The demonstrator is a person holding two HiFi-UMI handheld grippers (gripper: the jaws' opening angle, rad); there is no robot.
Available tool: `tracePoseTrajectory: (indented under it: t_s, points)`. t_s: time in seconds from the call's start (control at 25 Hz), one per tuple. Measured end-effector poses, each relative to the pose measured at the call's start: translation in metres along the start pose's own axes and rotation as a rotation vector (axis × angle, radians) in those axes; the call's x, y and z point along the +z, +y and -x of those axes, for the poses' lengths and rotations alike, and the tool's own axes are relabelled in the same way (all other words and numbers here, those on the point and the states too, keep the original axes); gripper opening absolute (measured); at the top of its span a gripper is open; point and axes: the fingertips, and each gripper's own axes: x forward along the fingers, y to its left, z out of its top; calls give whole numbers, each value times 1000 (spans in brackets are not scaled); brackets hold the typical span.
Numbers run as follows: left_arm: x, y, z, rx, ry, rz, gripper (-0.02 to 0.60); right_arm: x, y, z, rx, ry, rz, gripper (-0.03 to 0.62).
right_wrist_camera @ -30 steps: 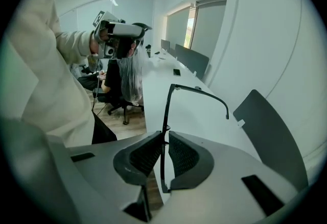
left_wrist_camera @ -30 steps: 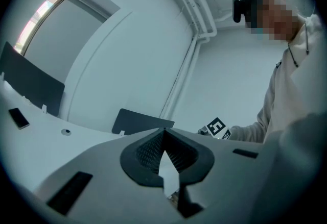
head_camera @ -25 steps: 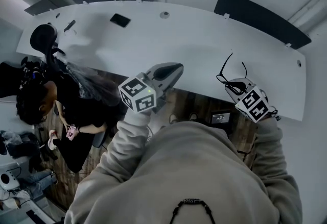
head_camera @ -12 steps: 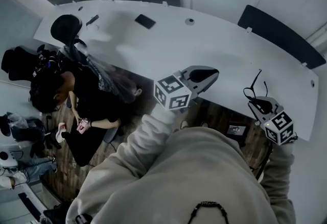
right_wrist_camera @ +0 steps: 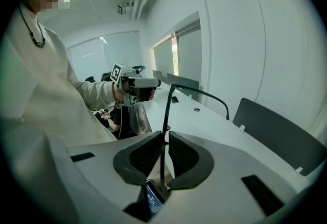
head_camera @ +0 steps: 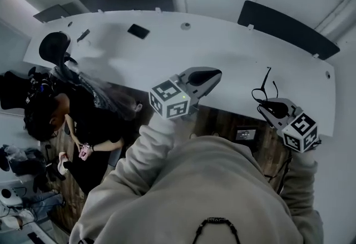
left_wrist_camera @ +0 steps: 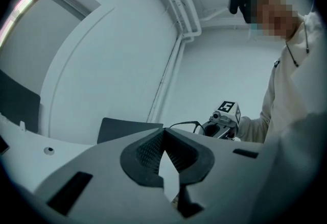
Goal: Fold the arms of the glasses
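Glasses (right_wrist_camera: 167, 116) in right gripper (right_wrist_camera: 164, 139) hover near table (head_camera: 222, 70) edge.

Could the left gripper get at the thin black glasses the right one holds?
Probably yes: only open air separates the left gripper from the thin black glasses in the right gripper, though the left jaws are shut.

two hand-held grippers (head_camera: 214, 76) (head_camera: 266, 105), one pair of glasses (right_wrist_camera: 165, 116)
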Motion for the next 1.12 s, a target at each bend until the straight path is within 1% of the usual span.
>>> tracePoseTrajectory:
  t_s: [0.24,0.48,0.56,0.72,0.84,1.04,1.12]
  points:
    - [10,-11,-12,-47,-5,-36,5,8,12,17,1,-50,-26,61]
    - [15,-21,-24,-93,-1,-65,5,13,24,27,15,-77,-46,61]
    - [16,-24,-28,-114,3,-78,5,15,30,30,39,-101,-77,61]
    - [20,-35,-37,-165,8,-113,5,27,42,42,125,-180,-166,61]
    - [25,-45,-43,-194,9,-160,5,35,50,48,165,-220,-197,60]
    - [33,-57,-51,-181,7,-243,6,41,63,52,206,-252,-225,61]
    - [36,-62,-54,-197,0,-261,20,45,66,55,228,-267,-240,61]
